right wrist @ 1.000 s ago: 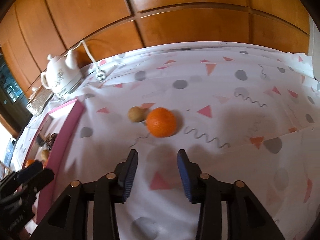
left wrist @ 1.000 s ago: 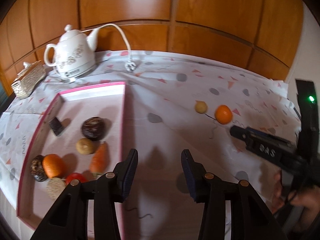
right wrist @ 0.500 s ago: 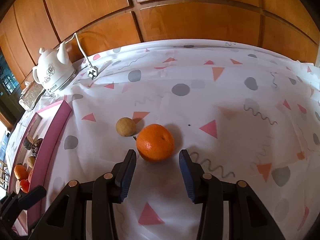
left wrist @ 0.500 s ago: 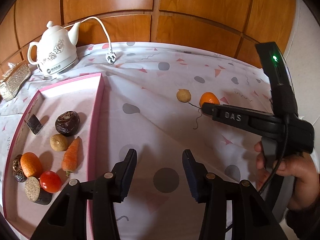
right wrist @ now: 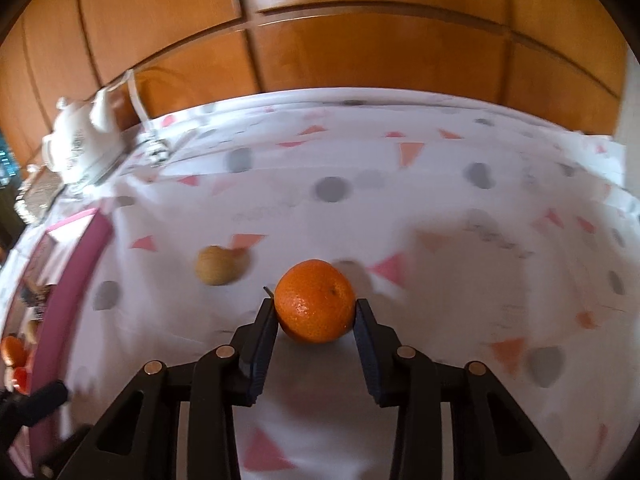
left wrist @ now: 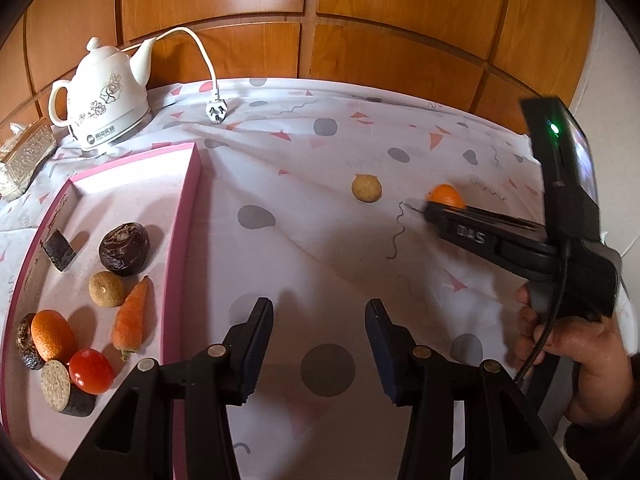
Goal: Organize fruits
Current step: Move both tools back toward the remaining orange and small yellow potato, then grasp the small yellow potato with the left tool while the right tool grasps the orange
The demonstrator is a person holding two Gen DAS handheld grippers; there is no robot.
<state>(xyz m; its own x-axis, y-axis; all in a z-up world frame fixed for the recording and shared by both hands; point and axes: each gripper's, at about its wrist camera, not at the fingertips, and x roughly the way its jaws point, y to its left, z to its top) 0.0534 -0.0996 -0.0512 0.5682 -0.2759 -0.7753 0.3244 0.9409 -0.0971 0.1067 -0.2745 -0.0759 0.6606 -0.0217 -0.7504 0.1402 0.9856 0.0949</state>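
Observation:
A loose orange (right wrist: 316, 300) rests on the patterned cloth, seen small in the left wrist view (left wrist: 446, 196). My right gripper (right wrist: 315, 312) has its jaws closing on it, with both pads touching its sides. A tan round fruit (right wrist: 218, 266) lies just left of it (left wrist: 366, 188). My left gripper (left wrist: 319, 320) hangs open over the cloth with nothing between its fingers, right of the pink tray (left wrist: 192, 208). The tray holds a carrot (left wrist: 130, 318), another orange (left wrist: 52, 334), a tomato (left wrist: 91, 370), a dark wrinkled fruit (left wrist: 124, 248) and several other pieces.
A white kettle (left wrist: 104, 108) stands at the back left, with its plug (left wrist: 217, 112) lying on the cloth. A patterned box (left wrist: 24, 160) sits at the far left. A person's hand (left wrist: 580, 340) holds the right gripper's handle. Wooden panelling backs the table.
My right gripper has advanced to the loose orange and its jaws have narrowed onto it. The left gripper has drifted slightly over the cloth and stays open.

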